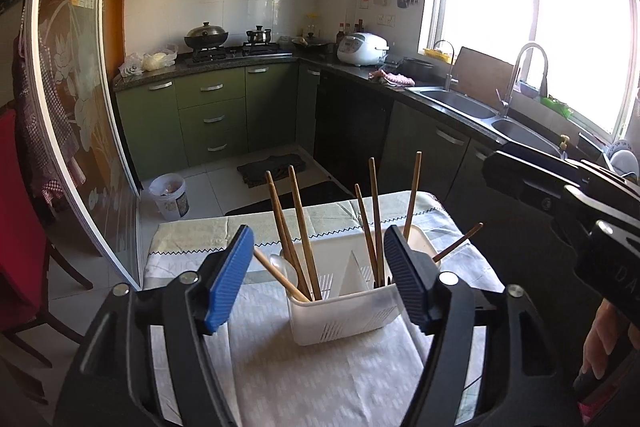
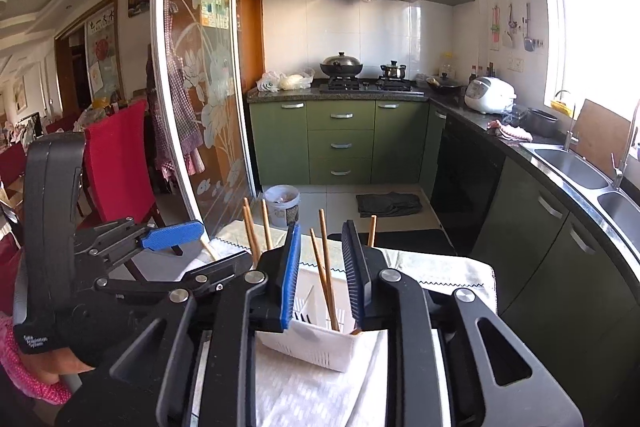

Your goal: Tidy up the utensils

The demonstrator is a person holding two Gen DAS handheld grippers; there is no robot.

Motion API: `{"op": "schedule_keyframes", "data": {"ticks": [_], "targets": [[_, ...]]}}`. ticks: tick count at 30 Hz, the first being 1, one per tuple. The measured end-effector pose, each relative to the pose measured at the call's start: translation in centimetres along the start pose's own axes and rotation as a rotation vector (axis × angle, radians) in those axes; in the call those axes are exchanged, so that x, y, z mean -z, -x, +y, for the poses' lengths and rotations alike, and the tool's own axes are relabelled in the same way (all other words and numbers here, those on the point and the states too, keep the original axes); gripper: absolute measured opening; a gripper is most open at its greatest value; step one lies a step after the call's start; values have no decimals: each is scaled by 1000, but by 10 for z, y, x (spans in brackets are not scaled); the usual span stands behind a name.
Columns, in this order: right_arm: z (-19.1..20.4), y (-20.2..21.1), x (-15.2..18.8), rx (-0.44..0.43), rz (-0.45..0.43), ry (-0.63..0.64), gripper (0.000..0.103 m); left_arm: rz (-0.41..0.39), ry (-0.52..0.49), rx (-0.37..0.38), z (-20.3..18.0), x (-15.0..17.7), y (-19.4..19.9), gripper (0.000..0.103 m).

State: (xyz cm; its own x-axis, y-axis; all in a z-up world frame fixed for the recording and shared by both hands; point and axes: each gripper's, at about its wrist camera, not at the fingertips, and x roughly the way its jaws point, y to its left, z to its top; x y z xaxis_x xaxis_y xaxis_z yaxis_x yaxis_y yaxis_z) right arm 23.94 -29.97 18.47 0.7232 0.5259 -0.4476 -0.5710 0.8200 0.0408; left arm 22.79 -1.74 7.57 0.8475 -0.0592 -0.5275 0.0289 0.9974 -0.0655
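Left wrist view: left gripper spread wide, gripping nothing, framing white utensil holder on clothed table; chopsticks upright in both compartments.

Right wrist view: right gripper parted narrowly, empty, hovering directly above holder's right compartment, chopsticks standing between the pads untouched.
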Motion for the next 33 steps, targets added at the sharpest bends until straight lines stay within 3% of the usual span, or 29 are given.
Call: {"op": "schedule_keyframes", "data": {"ticks": [1,3,4,6,8,12,14,21,27,33], "targets": [[2,14,7,2,-15,0,32,-23,-2,-7,0,5,13,72],[3,40,23,9,-32,-5,38,-58,-10,-15,0,19,37,93],[2,52,34,9,-38,-14,43,-69,-10,-14,2,29,48,96],[0,75,59,4,-44,-40,59,-55,-4,-20,4,52,63,96],[-2,93,87,9,-40,-63,82,-21,25,-16,10,77,74,96],[-1,126,137,28,-40,-93,97,-11,103,-35,20,119,98,96],[2,142,157,40,-59,-106,98,-24,123,-42,17,134,112,96],[19,191,196,59,-144,-92,98,-87,46,-85,-24,154,150,96],[34,214,204,87,-172,-32,98,-114,60,-58,-34,165,167,96],[36,227,207,79,-154,-57,98,-129,29,-100,-40,177,182,96]]}}
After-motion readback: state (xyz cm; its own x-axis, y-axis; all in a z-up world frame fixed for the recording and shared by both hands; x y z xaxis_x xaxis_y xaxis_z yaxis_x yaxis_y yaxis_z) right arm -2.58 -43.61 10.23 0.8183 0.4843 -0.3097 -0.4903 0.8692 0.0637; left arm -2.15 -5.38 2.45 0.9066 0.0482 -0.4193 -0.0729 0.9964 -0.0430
